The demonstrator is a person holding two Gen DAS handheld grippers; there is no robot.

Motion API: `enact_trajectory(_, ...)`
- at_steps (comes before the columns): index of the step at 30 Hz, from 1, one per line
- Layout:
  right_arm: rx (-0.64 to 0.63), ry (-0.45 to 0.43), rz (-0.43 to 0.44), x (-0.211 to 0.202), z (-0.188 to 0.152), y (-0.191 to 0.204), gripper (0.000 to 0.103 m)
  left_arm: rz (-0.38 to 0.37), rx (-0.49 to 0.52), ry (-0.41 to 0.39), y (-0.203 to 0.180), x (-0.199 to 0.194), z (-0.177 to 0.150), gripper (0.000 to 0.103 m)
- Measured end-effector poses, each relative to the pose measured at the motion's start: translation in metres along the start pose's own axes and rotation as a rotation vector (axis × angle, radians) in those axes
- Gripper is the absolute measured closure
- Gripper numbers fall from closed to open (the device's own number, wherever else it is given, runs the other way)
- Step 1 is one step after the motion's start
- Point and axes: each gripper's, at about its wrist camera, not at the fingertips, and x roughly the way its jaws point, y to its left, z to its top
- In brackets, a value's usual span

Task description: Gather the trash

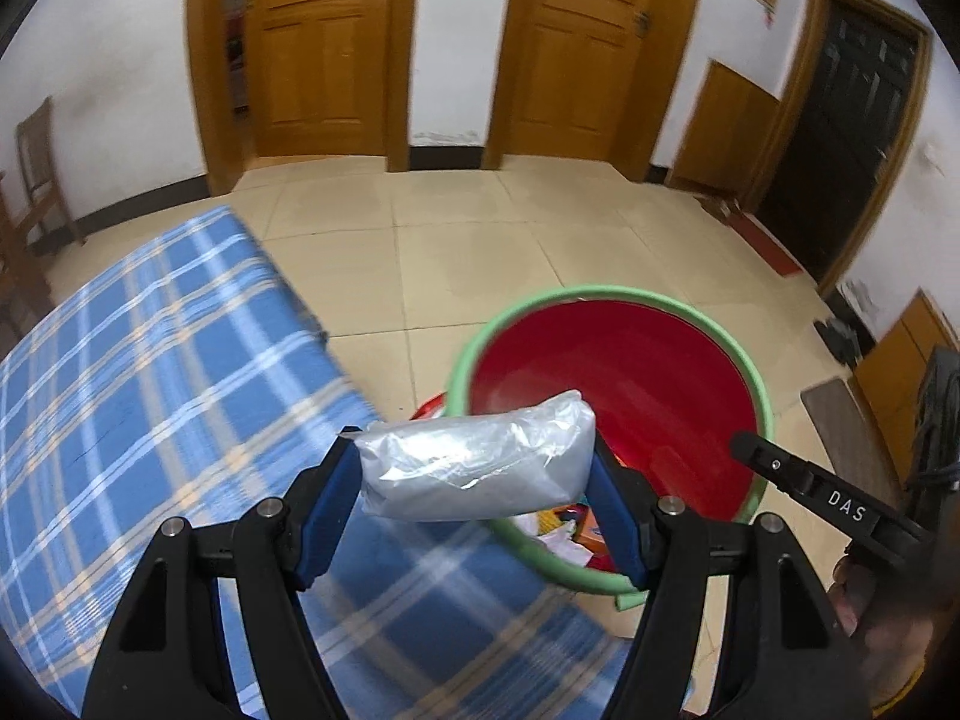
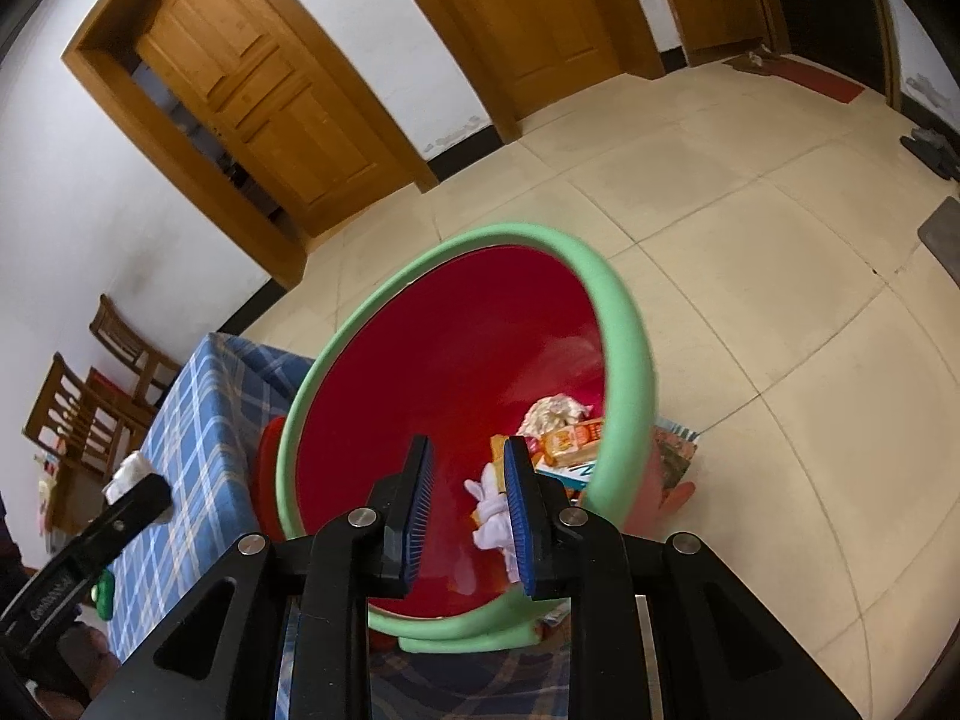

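Trash packet, white and plastic-wrapped, clamped crosswise between blue pads of left gripper, held over near rim of red bucket, just past edge of blue plaid tablecloth. Left gripper angled steeply down toward bucket. Right gripper likewise angled down over bucket mouth, jaws parted, nothing between them. Wrappers and crumpled tissue lying at bucket bottom.
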Motion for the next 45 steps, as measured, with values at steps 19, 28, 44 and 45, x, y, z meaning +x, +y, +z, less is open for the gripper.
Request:
enact_trajectory(19,0.028,-0.01,0.02,-0.007,0.006,-0.021,0.071,-0.038,0.058,0.065,-0.04,0.033,0.005,0.022)
enact_trajectory(28,0.015,-0.009,0.019,-0.01,0.005,-0.015,0.069,-0.024,0.012,0.047,-0.026,0.019,0.001,0.022)
enact_trajectory(44,-0.094,-0.031,0.065,-0.031,-0.004,0.034,0.058,0.044,-0.075,-0.031,0.015,-0.033,-0.011,0.022)
enact_trajectory(45,-0.1,-0.033,0.067,-0.031,-0.005,0.037,0.057,0.048,-0.082,-0.035,0.018,-0.036,-0.012,0.022)
